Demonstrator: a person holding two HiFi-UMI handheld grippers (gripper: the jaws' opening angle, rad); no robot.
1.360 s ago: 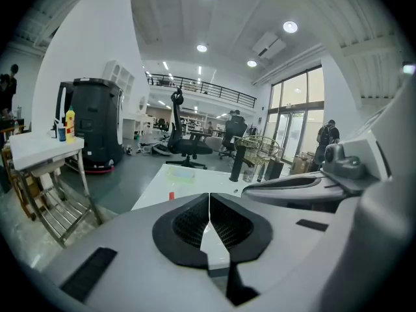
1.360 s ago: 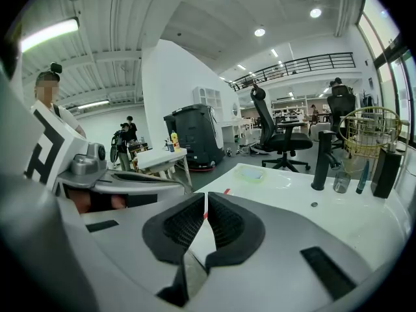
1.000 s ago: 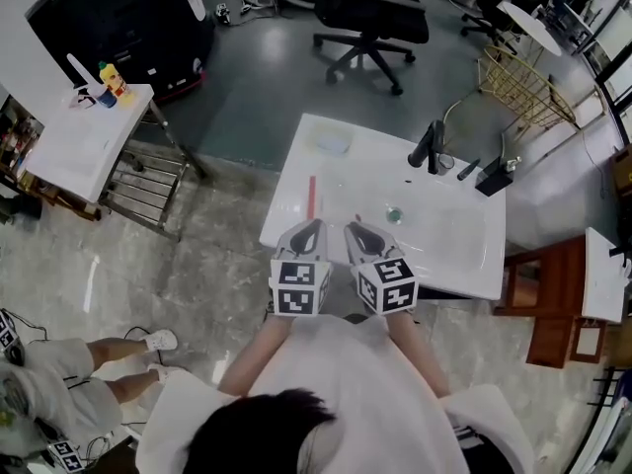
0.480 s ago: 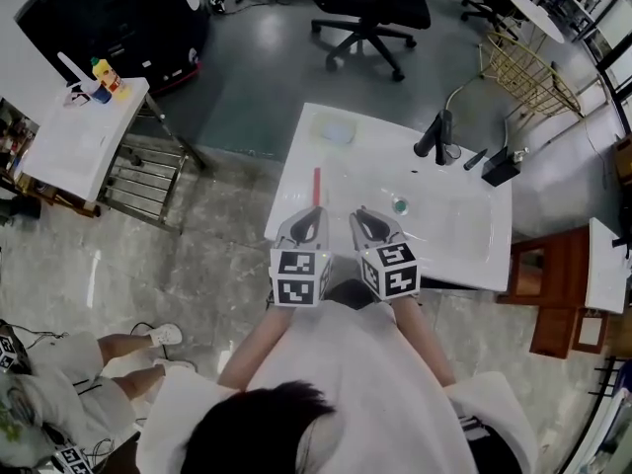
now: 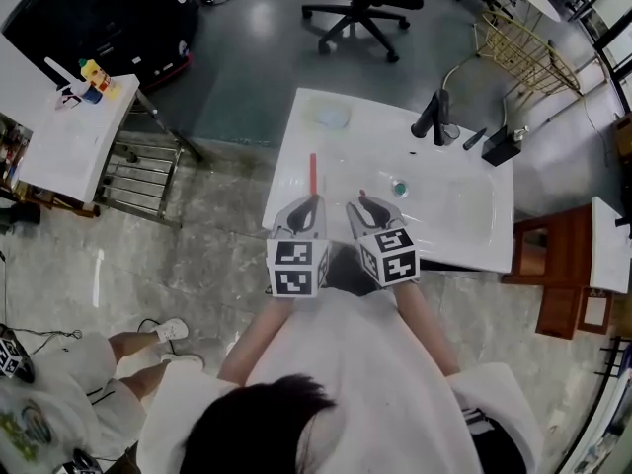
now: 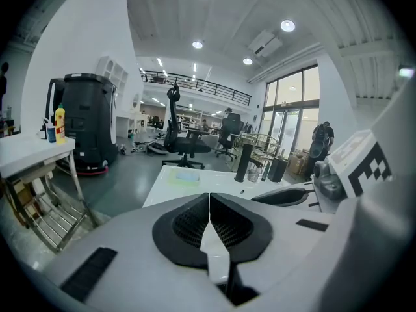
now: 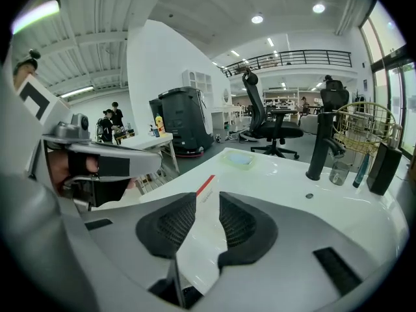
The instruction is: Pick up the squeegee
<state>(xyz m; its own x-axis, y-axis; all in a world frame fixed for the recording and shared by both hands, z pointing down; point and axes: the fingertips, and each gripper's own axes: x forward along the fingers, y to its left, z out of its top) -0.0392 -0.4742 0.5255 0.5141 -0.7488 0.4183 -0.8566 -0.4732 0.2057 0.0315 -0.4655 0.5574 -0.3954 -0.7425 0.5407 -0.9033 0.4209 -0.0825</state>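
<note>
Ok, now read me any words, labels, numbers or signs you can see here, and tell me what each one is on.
Nothing here reads clearly as text.
Squeegee: faint print just below its red end, too small to read.
Yellow bottle on the side table: label too small and blurred to read.
Marker cubes: black-and-white square patterns only, no letters or numbers.
</note>
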